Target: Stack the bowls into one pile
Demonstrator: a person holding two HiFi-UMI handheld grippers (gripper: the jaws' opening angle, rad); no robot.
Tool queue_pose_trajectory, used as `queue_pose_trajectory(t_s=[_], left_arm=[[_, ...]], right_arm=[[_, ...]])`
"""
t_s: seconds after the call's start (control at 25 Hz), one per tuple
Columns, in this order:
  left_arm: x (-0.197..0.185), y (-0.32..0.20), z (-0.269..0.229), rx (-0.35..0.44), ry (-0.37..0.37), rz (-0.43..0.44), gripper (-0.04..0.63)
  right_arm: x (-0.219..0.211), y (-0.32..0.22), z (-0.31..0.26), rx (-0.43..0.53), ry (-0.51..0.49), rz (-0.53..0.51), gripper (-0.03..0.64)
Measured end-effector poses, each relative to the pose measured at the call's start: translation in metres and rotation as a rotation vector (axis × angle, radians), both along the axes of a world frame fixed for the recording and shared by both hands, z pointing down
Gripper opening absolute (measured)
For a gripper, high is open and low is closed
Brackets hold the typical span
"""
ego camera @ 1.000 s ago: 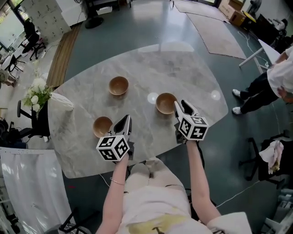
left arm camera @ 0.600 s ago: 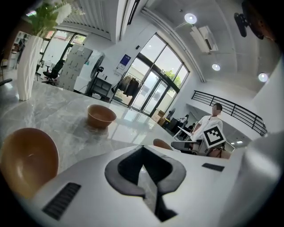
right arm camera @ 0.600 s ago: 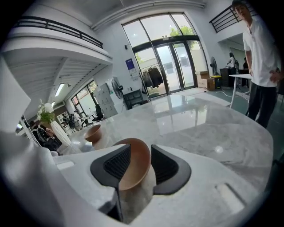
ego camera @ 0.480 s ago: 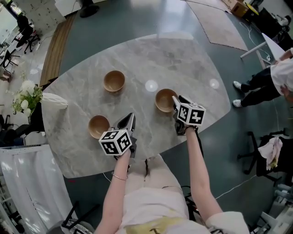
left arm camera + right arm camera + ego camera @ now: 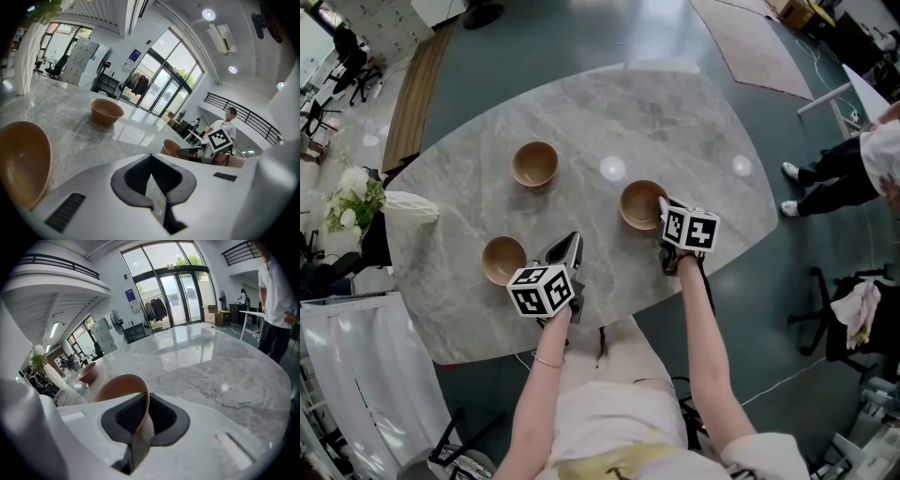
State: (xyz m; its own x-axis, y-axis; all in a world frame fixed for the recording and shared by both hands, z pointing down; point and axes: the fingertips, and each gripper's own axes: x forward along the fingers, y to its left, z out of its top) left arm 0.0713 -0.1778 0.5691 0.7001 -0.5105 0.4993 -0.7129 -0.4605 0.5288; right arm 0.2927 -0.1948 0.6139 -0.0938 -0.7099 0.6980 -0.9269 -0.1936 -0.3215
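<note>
Closing the right tongs (image 5: 665, 202) at this moment on the near rim of the right-hand bowl (image 5: 639, 204): spread wide a second ago, now with the bowl's thin wall caught between the pads. Lowered over that second, from just beside the rim to astride it. Marks the start of the first pick-up, with nothing stacked yet. Holding the left tongs (image 5: 570, 242) pressed together with nothing between them, tip just right of the lower-left bowl (image 5: 503, 259) and clear of it, much as a second ago. Reaching with the right forearm from bottom centre up to centre right, tongs tilted steeply down at the desk (image 5: 694, 122); with the left forearm straight up from bottom centre, tongs tilted more gently toward the frame's top. Leaves the upper-left bowl (image 5: 534, 163) well apart from the other two, all three upright on the marble, each alone.
</note>
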Motion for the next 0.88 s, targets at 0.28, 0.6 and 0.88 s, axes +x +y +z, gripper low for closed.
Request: queue_pose_trajectory(t_s=[0.28,0.6,0.88], left_arm=[[-0.013,-0.003,-0.007,0.012,0.015,-0.043,0.000],[-0.037,-0.004,-0.020,0.044,0.037,-0.113,0.000],[-0.057,-0.007,-0.035,0.076,0.065,-0.175,0.000]], right_arm=[[-0.013,-0.009,-0.013,0.046,-0.044,-0.035,0.025],[-0.041,-0.026,-0.037,0.108,-0.102,-0.079,0.025],[-0.070,-0.044,-0.056,0.147,-0.149,-0.115,0.025]])
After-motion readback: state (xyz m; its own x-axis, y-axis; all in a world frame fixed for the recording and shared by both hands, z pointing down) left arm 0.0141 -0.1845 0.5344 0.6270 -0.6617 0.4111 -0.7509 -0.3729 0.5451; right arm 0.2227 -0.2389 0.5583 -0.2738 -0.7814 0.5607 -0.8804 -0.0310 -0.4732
